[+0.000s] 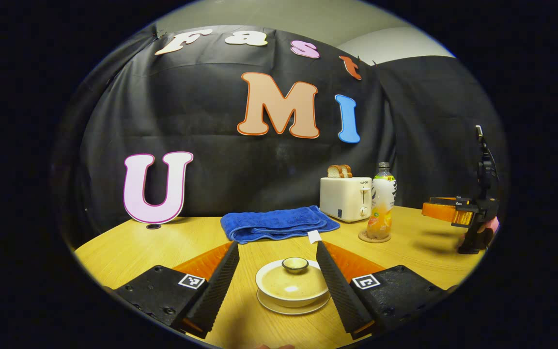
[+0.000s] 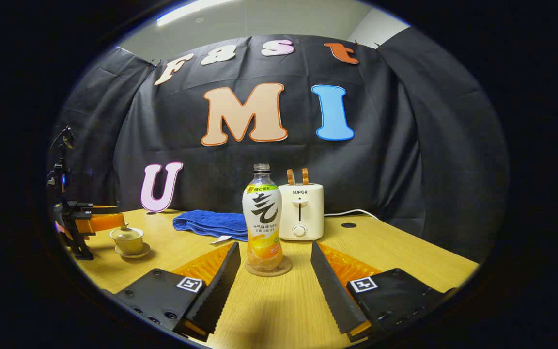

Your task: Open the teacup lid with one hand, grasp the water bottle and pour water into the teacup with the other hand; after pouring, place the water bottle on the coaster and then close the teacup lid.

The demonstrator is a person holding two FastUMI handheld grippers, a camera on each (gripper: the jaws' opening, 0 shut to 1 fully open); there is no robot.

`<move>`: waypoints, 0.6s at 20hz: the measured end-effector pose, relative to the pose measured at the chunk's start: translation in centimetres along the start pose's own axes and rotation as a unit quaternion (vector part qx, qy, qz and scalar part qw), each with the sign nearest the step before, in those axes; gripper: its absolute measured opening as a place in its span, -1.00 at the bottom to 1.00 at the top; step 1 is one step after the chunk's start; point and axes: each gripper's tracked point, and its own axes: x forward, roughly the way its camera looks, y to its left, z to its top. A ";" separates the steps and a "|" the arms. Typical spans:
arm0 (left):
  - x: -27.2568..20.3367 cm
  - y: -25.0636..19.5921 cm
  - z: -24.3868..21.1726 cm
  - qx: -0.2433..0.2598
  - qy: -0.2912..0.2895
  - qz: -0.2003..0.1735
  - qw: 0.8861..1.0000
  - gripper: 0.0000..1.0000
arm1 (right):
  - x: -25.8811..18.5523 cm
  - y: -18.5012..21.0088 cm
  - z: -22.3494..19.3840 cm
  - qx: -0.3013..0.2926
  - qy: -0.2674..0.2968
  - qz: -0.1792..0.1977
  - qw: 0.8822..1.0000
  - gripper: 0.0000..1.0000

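On the worktop [image 1: 124, 247], a toaster [image 1: 346, 198] stands at the back beside a blue towel [image 1: 274, 223]. The bottle [image 2: 262, 218] stands upright on its coaster [image 2: 268, 268], ahead of the wide-open, empty right claw [image 2: 273, 276]. The lidded teacup [image 1: 292, 283] sits between the open, empty left claw's [image 1: 279, 281] fingers, untouched.

The white toaster [image 2: 301, 211] is showing the brand word "SUPOR" on its front, above the lever slot. The water bottle [image 2: 262, 218] is carrying a printed label. Each claw is bearing a square black-and-white coded marker [image 2: 188, 284].
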 end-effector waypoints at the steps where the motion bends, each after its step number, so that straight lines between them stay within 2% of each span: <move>1: -0.8 0.6 0.0 0.001 0.001 0.012 1.000 0.87 | 0.0 0.0 0.0 0.000 0.000 0.000 1.000 0.80; 3: -2.2 2.2 0.0 0.001 0.002 0.051 0.999 0.87 | 0.0 -0.1 0.0 -0.001 0.000 -0.004 1.000 0.81; 5: -4.1 5.1 0.1 0.004 0.003 0.127 0.992 0.88 | 0.0 -0.7 0.0 -0.001 -0.001 -0.018 1.000 0.81; 6: -5.3 6.8 0.1 0.005 0.002 0.169 0.986 0.88 | 0.0 -0.7 0.0 -0.001 -0.001 -0.019 1.000 0.80; 7: -6.9 8.8 0.1 0.006 0.004 0.231 0.973 0.89 | -0.1 -0.7 0.0 -0.001 -0.001 -0.019 1.000 0.80; 8: -8.0 9.7 0.1 0.006 0.004 0.267 0.964 0.89 | -0.1 -0.7 0.0 -0.001 -0.001 -0.019 1.000 0.80; 11: -9.5 10.7 -0.1 0.008 0.003 0.319 0.948 0.88 | 0.0 -1.3 0.0 -0.002 -0.002 -0.036 0.999 0.90; 12: -9.5 10.7 -0.2 0.009 0.004 0.325 0.946 0.88 | -0.1 -1.5 0.0 -0.002 -0.002 -0.041 0.999 0.93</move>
